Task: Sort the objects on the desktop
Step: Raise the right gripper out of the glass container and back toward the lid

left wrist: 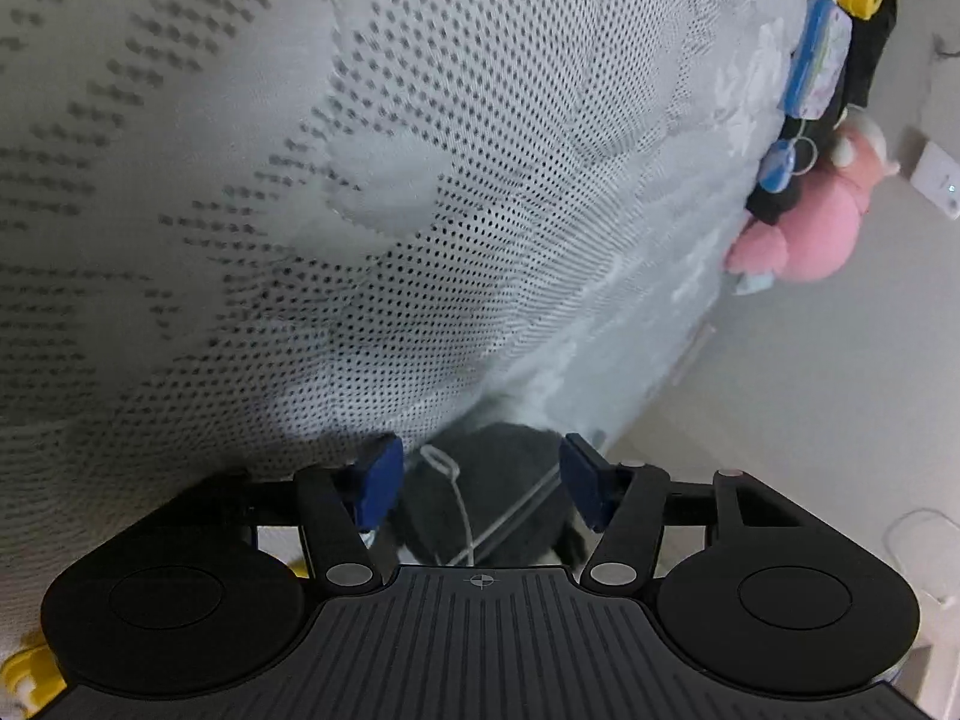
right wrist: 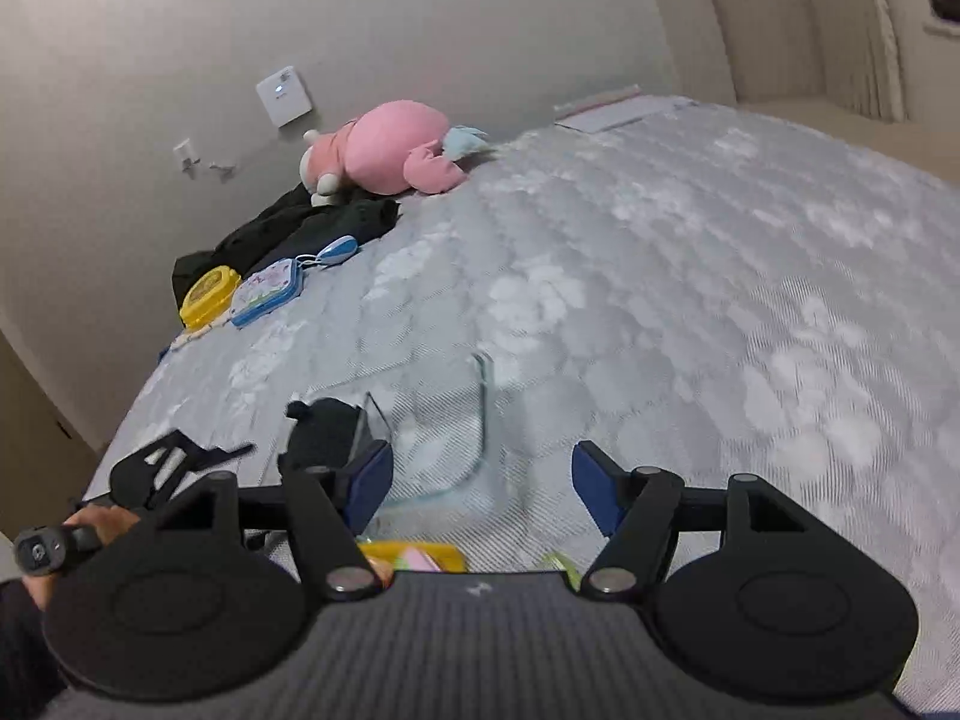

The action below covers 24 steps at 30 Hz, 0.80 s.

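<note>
Left gripper sits low against the mattress, its blue pads apart with a dark fuzzy thing lying between them — a thin white cord runs across it. Neither pad clearly presses on it; a gap shows on each side, so the jaws look apart rather than clamped. What the dark thing is cannot be told: it is blurred and half hidden by the gripper body.

Right gripper is also spread, with nothing between its pads. A clear glass dish stands on the mattress straight ahead of it, just past the fingertips, with the left gripper just to its left in that view.

Remaining small things — a yellow case, a blue tin and a pink plush toy — lie well apart by the wall. Judging from this, the left hand is by far the nearer to the dark thing, and closing straight on it looks like the coming move.
</note>
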Each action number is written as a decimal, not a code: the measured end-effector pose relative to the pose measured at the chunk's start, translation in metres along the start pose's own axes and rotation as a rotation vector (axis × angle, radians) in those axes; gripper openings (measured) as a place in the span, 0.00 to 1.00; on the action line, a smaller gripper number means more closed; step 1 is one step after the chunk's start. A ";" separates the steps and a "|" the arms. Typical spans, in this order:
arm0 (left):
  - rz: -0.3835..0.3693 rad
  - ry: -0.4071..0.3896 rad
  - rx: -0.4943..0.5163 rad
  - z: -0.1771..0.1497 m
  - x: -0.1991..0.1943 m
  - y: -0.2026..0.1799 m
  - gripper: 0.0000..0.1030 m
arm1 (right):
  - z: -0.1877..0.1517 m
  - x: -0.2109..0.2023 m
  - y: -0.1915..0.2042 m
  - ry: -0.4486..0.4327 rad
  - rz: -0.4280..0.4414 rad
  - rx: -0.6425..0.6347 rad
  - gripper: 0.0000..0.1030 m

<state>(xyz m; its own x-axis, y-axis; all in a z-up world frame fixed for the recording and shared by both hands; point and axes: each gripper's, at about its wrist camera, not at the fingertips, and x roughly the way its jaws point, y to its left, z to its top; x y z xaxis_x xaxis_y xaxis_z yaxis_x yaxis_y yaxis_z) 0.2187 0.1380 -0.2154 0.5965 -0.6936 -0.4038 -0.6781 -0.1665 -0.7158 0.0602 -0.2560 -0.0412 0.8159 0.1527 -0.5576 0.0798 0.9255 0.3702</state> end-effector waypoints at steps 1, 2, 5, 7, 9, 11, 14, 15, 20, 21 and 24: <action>-0.004 -0.013 -0.013 0.000 0.001 0.000 0.60 | -0.003 0.001 -0.008 -0.002 0.004 0.021 0.67; -0.008 -0.029 -0.020 0.000 0.002 0.000 0.60 | -0.004 0.003 -0.015 -0.001 0.010 0.039 0.67; -0.018 -0.085 0.000 -0.004 0.001 -0.005 0.39 | -0.005 0.006 -0.028 -0.005 0.026 0.073 0.66; -0.016 -0.108 0.053 -0.008 -0.002 -0.010 0.28 | -0.006 0.006 -0.036 -0.008 0.038 0.097 0.66; -0.012 -0.110 0.093 -0.012 -0.003 -0.014 0.21 | -0.006 0.008 -0.041 0.001 0.054 0.121 0.67; -0.030 -0.105 0.116 -0.016 -0.005 -0.015 0.17 | -0.007 0.008 -0.045 0.015 0.071 0.145 0.66; -0.129 -0.136 0.202 -0.026 -0.016 -0.021 0.17 | -0.008 0.007 -0.044 0.025 0.098 0.147 0.71; -0.163 -0.144 0.243 -0.030 -0.020 -0.025 0.17 | -0.009 0.006 -0.042 0.021 0.106 0.134 0.72; -0.157 -0.037 0.394 -0.050 -0.015 -0.043 0.17 | -0.012 0.000 -0.032 0.007 0.126 0.077 0.76; -0.142 -0.010 0.432 -0.055 -0.013 -0.047 0.17 | -0.012 0.000 -0.031 0.009 0.128 0.076 0.76; 0.002 0.041 0.567 -0.074 -0.006 -0.058 0.17 | -0.012 0.000 -0.032 0.013 0.128 0.084 0.77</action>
<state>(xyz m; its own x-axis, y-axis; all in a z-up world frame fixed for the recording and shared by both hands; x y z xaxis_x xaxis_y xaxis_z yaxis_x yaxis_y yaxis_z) 0.2227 0.1001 -0.1297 0.5704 -0.7223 -0.3910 -0.3361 0.2291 -0.9136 0.0502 -0.2815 -0.0622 0.8148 0.2731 -0.5114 0.0236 0.8657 0.4999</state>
